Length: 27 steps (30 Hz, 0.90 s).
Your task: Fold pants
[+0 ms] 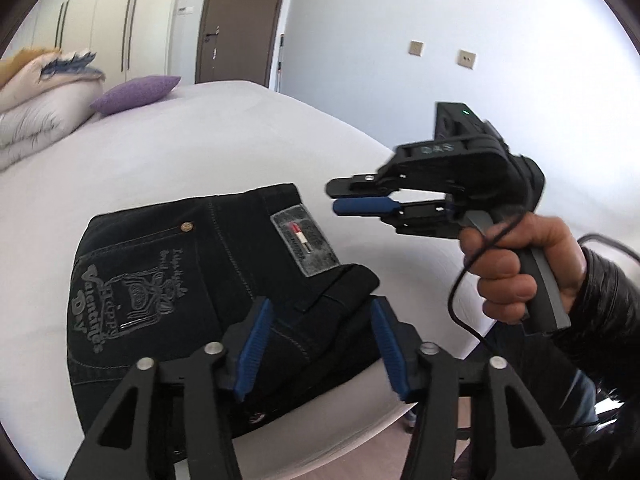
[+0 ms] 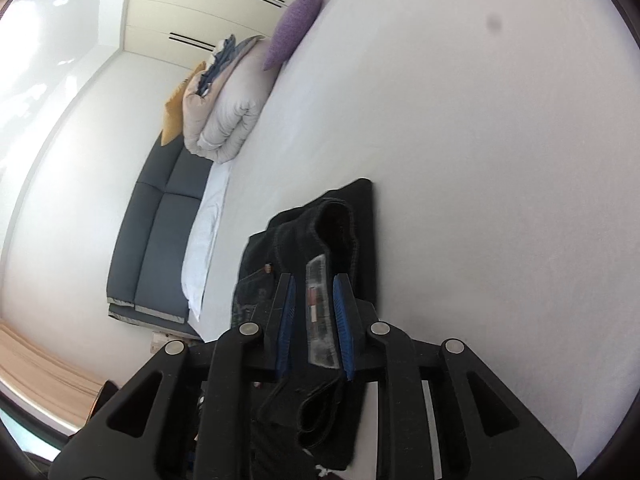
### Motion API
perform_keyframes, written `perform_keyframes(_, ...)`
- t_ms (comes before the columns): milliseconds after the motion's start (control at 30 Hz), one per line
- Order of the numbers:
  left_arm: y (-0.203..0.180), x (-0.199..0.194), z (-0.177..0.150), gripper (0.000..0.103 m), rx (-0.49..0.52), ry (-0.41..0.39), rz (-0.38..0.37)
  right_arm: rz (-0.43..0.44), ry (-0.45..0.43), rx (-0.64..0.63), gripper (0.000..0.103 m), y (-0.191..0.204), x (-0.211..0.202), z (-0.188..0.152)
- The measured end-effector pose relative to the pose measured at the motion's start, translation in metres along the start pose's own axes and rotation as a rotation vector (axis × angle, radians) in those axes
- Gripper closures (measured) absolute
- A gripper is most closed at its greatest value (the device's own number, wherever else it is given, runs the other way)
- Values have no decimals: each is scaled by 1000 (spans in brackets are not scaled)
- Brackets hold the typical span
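White bed (image 1: 208, 152) fills most of both views. Quilt (image 1: 36, 108) folded at the far end, purple cushion (image 1: 136, 94) beside it.

Pants (image 1: 192, 280), black, lie folded on the bed near its edge, back pocket facing up. Pocket embroidery reads "Happy Valentine's Day", with smaller script above it I can't read. Grey waistband patch (image 1: 306, 242) has a red-and-white mark; its text is too blurred.

Right gripper (image 1: 340, 196) is held by a hand (image 1: 516, 264) in a dark sleeve, above the bed just right of the patch. "DAS" printed on its body. Jaws slightly apart, nothing pinched; in its own view the patch shows in the gap, pads not on it.

Left gripper (image 1: 320, 320) hovers over the pants' near folded edge, jaws spread, blue pads (image 1: 256, 344) clear of the cloth.
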<state>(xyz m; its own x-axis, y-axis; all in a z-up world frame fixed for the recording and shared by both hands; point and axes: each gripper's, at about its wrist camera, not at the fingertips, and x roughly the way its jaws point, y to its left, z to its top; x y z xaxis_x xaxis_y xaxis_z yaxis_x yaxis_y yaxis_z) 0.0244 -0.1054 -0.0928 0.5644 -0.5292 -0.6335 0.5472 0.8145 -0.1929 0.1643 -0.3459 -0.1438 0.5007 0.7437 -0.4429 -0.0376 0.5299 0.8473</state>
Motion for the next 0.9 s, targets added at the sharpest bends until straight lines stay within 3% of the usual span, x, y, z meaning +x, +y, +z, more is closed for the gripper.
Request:
perform_keyframes(67, 28, -7, 8, 78, -90, -15, -9, 37, 38, -21, 84, 16, 4, -3)
perform_keyframes(133, 61, -9, 19, 91, -168, -21, 1, 54, 87, -43, 85, 31, 17, -8)
perform_keyframes(200, 94, -6, 31, 92, -233, -20, -1, 44, 158, -58, 85, 38, 35, -17)
perform_keyframes(300, 140, 8, 45, 96, -321, 15, 2, -45, 228, -2, 88, 19, 57, -33)
perform_keyframes(367, 161, 18, 54, 96, -348, 42, 2, -53, 218, 29, 103, -1, 58, -37)
perform_keyframes(433, 177, 35, 54, 99, -369, 91, 1, 1, 207, 67, 103, -16, 55, -40)
perform_keyframes(500, 184, 49, 44, 102, -397, 122, -5, 1, 201, 66, 103, -17, 54, -41)
perform_keyframes(633, 179, 38, 18, 102, -427, 99, -20, -19, 202, 44, 103, -12, 58, -39)
perform_keyframes(900, 135, -10, -26, 102, -350, 57, 52, -26, 185, 21, 103, -7, 61, -43)
